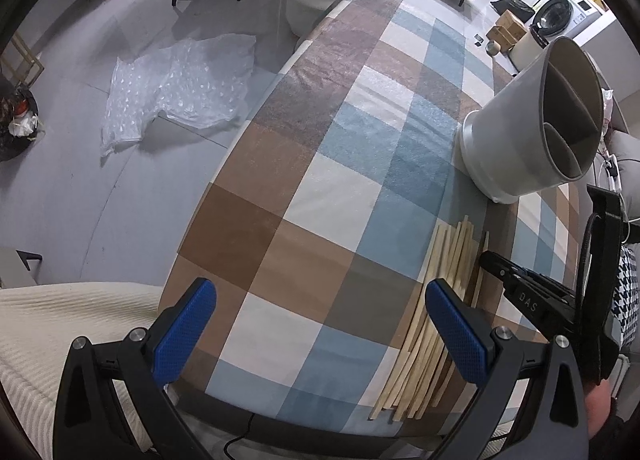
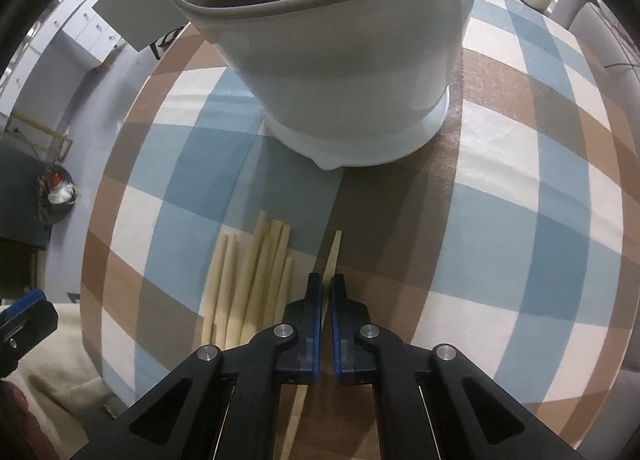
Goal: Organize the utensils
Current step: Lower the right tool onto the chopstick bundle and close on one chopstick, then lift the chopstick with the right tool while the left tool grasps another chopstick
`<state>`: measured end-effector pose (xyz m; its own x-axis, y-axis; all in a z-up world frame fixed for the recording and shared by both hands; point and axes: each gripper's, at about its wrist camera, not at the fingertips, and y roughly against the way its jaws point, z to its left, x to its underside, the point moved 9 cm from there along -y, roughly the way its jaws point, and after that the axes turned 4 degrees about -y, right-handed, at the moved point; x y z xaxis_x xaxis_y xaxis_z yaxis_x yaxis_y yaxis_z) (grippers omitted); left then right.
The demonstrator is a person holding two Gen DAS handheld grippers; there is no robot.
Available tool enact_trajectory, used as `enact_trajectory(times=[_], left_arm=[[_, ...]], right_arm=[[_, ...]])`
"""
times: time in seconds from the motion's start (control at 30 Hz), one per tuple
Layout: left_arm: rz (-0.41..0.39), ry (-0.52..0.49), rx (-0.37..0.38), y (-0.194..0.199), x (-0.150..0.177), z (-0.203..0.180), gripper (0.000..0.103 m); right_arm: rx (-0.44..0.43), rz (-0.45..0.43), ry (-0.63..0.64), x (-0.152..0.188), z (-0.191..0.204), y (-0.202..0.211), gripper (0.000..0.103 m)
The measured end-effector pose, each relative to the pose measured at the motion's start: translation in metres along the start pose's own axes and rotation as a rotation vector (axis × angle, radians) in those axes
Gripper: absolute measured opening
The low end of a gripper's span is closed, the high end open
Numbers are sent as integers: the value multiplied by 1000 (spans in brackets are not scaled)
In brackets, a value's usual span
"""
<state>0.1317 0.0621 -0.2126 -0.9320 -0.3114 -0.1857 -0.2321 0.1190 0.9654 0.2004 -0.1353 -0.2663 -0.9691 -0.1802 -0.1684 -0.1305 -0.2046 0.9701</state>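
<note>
I see a table under a checked cloth (image 1: 304, 219) of brown, blue and cream squares, its left edge dropping to grey floor where a sheet of bubble wrap (image 1: 180, 91) lies; a washing machine (image 1: 560, 13) stands far back. My left gripper (image 1: 320, 324) hangs wide over the near edge. My right gripper (image 2: 327, 288) pinches one chopstick (image 2: 334, 256) beside the chopstick pile (image 2: 256, 280), near the divided white utensil holder (image 2: 340, 79).
</note>
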Motion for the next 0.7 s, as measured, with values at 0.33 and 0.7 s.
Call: enact_trajectory(times=[0.33,0.7], left_arm=[[-7,-5,-48,0,-2,6,102],[21,-189,-113,-23,10,-26,102]], right_arm=[[95,-57,20,-7,3,1,9],[-95,-216,-204,1,-48,57,3]])
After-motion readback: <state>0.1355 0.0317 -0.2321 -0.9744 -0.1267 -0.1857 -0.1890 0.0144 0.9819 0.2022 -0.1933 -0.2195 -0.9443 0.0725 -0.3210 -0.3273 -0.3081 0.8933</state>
